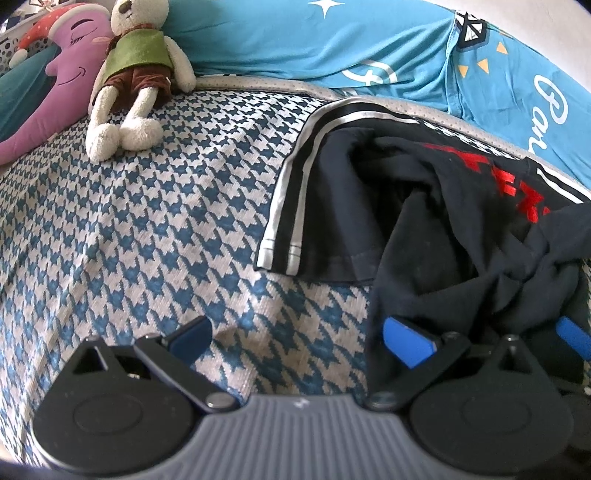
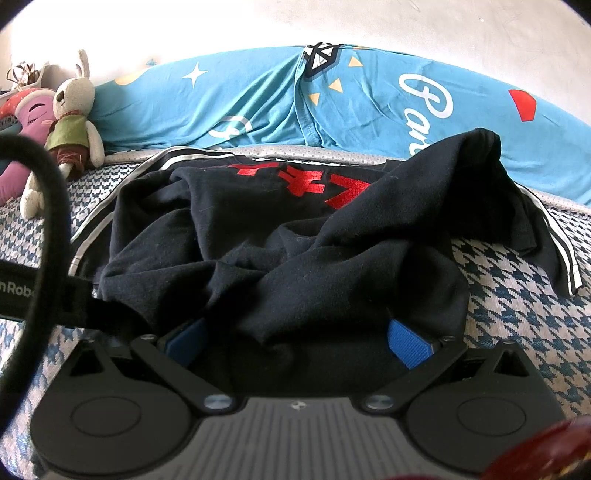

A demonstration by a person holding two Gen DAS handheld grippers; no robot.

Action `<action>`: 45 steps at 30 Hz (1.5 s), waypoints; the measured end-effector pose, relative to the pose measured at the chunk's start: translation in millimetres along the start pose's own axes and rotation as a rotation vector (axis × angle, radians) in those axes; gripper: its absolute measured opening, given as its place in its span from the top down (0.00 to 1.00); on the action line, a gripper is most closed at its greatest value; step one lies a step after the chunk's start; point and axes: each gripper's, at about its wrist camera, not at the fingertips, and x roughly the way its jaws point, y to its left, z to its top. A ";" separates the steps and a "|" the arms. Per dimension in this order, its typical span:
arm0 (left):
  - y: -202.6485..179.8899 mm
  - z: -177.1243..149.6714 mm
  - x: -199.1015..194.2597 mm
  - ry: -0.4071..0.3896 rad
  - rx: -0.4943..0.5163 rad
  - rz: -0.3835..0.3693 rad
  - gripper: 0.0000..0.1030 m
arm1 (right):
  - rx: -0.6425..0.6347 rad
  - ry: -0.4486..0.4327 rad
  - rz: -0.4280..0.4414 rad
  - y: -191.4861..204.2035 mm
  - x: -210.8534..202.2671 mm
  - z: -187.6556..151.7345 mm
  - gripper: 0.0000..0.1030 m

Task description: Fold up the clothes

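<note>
A black T-shirt (image 1: 436, 236) with red lettering and white-striped sleeves lies crumpled on the houndstooth bedcover (image 1: 155, 229). One striped sleeve (image 1: 291, 192) is spread flat to the left. My left gripper (image 1: 299, 339) is open over bare bedcover, and its right pad (image 1: 406, 343) sits at the shirt's near left edge. In the right wrist view the T-shirt (image 2: 295, 236) is bunched in a heap, with a fold raised at the back right. My right gripper (image 2: 297, 341) is open, and the near hem of the shirt lies between its blue pads (image 2: 410, 343).
A plush rabbit (image 1: 136, 77) and a purple moon pillow (image 1: 62, 85) lie at the bed's far left. A blue printed quilt (image 1: 332, 48) runs along the back by the white wall (image 2: 332, 22). A black cable (image 2: 48, 206) crosses the right view's left side.
</note>
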 end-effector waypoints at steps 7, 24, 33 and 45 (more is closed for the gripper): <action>-1.2 -1.5 1.1 0.000 0.007 0.003 0.00 | 0.000 0.003 0.002 -2.2 0.4 0.7 0.00; -1.1 -2.6 1.8 -0.001 0.008 0.006 0.00 | 0.003 0.002 0.006 -1.3 -0.2 -0.4 0.00; -1.1 -2.7 1.7 -0.002 0.009 0.007 0.00 | 0.004 0.002 0.006 -0.7 0.1 -0.5 0.00; -1.3 -3.9 2.3 -0.004 0.011 0.011 0.00 | 0.011 0.001 0.012 -2.3 0.4 -1.0 0.00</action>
